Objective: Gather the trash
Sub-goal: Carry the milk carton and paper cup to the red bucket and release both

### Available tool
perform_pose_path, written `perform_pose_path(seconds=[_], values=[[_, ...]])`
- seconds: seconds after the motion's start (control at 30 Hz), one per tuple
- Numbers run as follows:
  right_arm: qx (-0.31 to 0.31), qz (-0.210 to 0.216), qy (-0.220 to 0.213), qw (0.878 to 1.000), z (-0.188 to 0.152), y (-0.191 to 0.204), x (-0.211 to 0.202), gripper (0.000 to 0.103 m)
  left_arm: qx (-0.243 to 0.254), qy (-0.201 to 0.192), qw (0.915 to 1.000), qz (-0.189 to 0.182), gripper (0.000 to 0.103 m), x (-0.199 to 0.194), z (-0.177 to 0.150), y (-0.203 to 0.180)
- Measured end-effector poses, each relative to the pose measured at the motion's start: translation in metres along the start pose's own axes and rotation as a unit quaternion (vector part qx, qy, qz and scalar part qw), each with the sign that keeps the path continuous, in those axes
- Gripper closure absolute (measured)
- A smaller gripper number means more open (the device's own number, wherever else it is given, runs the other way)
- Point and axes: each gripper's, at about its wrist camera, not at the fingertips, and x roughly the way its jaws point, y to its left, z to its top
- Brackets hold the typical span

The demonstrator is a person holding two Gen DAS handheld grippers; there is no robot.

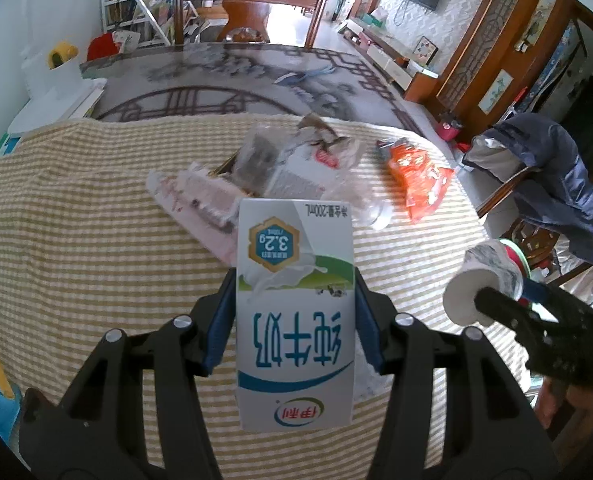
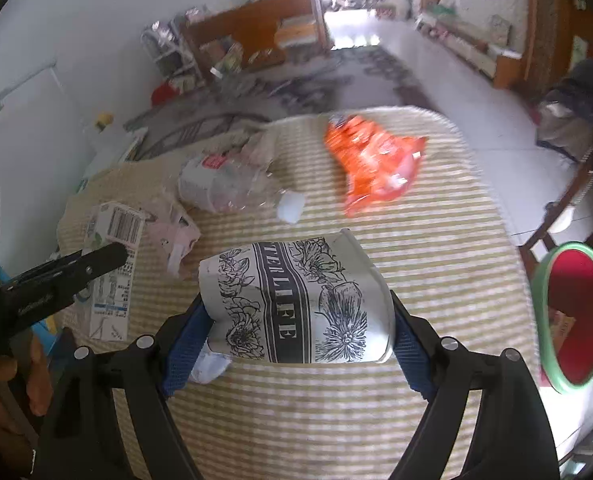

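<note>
My left gripper (image 1: pixel 294 276) is shut on a white and blue milk carton (image 1: pixel 294 320), held upside down above the striped cloth. In the right wrist view, that carton (image 2: pixel 114 236) shows at the far left with a black finger (image 2: pixel 92 266) across it. My right gripper (image 2: pixel 296 300) is shut on a paper cup (image 2: pixel 292 280) with black flower print, lying sideways between the blue pads. The cup (image 1: pixel 480 280) also shows at the right of the left wrist view. Both are lifted off the table.
On the striped tablecloth (image 2: pixel 436 240) lie an orange snack bag (image 2: pixel 376 164), a clear crushed bottle (image 2: pixel 232 184) and a pink wrapper (image 1: pixel 204 204). A red bin with a green rim (image 2: pixel 576 316) stands off the table's right edge. A chair with clothes (image 1: pixel 556 168) is at the right.
</note>
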Motion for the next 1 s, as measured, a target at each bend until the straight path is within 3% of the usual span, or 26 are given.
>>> perform_pose_path(seconds=[0.47, 1.0], values=[[0.04, -0.031, -0.041, 0.998, 0.006, -0.089, -0.048, 0.023, 0.031, -0.007, 0.9991, -0.027, 0.052, 0.011, 0.01, -0.088], [0.094, -0.058, -0.066, 0.992, -0.004, -0.205, -0.096, 0.023, 0.085, -0.01, 0.9942, -0.064, 0.052, 0.029, 0.013, -0.22]])
